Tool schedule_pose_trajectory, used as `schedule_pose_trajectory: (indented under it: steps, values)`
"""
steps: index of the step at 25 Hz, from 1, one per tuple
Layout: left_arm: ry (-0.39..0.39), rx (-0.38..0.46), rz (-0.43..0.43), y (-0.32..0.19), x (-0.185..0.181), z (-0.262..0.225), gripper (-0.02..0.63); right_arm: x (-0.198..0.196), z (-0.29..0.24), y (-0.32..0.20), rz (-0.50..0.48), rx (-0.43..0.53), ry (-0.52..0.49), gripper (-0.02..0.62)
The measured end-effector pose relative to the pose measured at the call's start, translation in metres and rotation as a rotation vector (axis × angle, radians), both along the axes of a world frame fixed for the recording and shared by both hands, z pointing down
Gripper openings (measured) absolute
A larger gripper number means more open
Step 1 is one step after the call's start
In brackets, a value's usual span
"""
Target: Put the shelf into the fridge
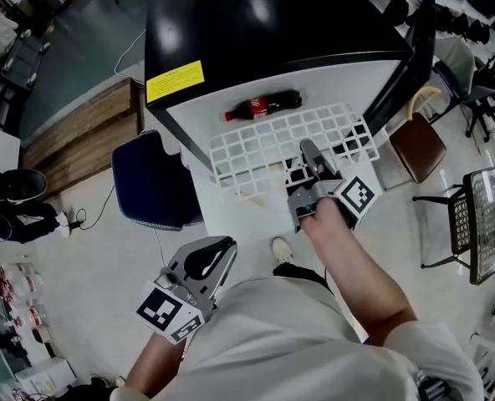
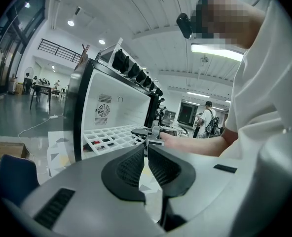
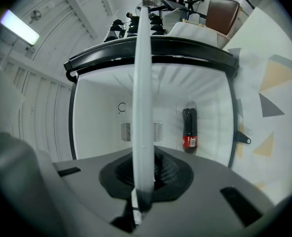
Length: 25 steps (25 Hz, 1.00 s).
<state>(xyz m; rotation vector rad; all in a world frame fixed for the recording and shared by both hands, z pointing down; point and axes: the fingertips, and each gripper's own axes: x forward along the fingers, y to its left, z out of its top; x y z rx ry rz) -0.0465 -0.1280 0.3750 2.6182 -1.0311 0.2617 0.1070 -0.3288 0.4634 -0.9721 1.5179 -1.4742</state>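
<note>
A black mini fridge (image 1: 256, 23) stands open, white inside, with a cola bottle (image 1: 262, 105) lying in it. The white wire-grid shelf (image 1: 264, 149) hangs level in front of the opening. My right gripper (image 1: 308, 159) is shut on the shelf's near edge. In the right gripper view the shelf (image 3: 142, 83) runs edge-on between the jaws toward the fridge cavity, and the bottle (image 3: 189, 128) lies to its right. My left gripper (image 1: 210, 257) is low by my body, jaws together and holding nothing. From the left gripper view the shelf (image 2: 109, 135) shows beyond the closed left gripper (image 2: 146, 154).
The fridge door (image 1: 402, 65) swings open at the right. A blue chair (image 1: 151, 182) stands left of the fridge and a brown seat (image 1: 416, 144) right of the door. A wooden platform (image 1: 80, 132) lies far left; a black mesh stand (image 1: 482, 220) far right.
</note>
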Motion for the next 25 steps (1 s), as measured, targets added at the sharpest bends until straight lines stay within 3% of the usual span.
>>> schedule_pose_trajectory:
  steps: [25]
  values:
    - [0.016, 0.012, -0.027, -0.043, 0.005, -0.004, 0.037, -0.018, -0.004, -0.061, -0.063, 0.001, 0.006, 0.032]
